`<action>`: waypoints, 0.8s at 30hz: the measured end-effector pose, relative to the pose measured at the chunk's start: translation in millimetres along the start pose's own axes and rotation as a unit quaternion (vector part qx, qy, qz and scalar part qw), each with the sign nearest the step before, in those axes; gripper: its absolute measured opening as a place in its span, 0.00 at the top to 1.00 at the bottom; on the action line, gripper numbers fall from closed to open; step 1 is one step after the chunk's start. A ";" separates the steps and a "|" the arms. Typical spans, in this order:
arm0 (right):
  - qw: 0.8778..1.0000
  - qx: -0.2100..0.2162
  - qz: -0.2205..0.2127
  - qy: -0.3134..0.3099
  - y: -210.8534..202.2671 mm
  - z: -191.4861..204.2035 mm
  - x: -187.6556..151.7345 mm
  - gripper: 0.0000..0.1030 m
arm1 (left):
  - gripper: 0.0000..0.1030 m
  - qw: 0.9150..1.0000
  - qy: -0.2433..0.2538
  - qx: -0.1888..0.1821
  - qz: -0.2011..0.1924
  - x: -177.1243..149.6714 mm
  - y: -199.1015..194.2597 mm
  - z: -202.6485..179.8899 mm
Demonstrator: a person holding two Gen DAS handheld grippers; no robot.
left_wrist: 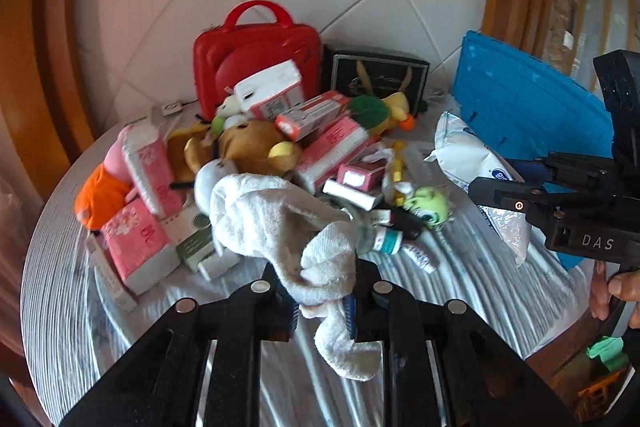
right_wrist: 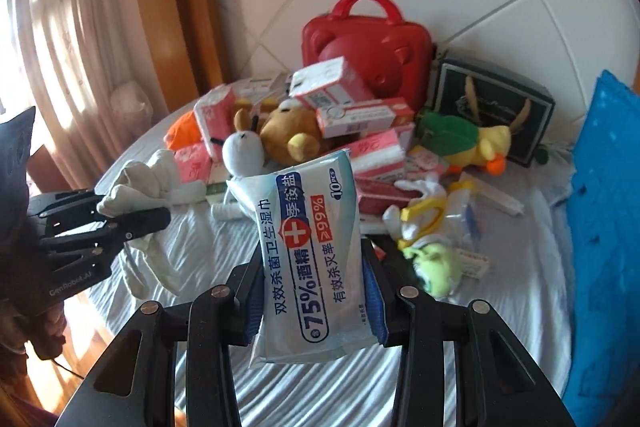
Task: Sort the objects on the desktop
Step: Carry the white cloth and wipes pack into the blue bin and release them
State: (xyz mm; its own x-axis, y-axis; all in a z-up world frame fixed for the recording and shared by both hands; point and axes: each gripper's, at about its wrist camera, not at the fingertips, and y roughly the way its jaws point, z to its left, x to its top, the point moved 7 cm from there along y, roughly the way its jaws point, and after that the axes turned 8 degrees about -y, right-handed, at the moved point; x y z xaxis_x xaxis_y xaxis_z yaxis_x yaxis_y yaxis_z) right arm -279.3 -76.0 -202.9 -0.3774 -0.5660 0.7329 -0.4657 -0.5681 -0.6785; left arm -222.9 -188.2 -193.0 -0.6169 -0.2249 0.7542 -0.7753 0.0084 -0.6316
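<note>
White cloth: one, clamped in left gripper, lower centre.
Wipes pack: one, pinched upright by right gripper, lower centre.

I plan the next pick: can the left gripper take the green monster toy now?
Probably not yet. The left gripper is shut on the white towel, so its jaws are full. The green monster toy itself lies uncovered on the table, right of the towel.
</note>
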 end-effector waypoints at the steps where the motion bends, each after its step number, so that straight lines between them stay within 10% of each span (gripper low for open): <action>1: 1.000 -0.015 -0.010 0.007 -14.6 -7.6 3.9 0.60 | 0.84 1.000 0.016 -0.017 -0.007 10.4 -0.5 -15.3; 14: 0.953 -0.246 -0.152 0.088 -237.1 -163.0 28.8 0.60 | 0.84 0.954 0.167 -0.230 -0.095 128.3 -17.8 -279.7; 24: 0.913 -0.338 -0.169 0.156 -318.0 -299.6 -14.6 0.59 | 0.84 0.926 0.229 -0.283 -0.099 160.7 12.1 -460.7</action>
State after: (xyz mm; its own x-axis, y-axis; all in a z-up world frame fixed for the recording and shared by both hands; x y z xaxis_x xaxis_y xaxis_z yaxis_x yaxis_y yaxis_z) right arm -365.5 291.9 16.9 -0.2804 -0.1693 0.9448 -0.9454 -0.1219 -0.3024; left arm -393.9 224.7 3.3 -0.3469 0.1588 0.9244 -0.7470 0.5492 -0.3747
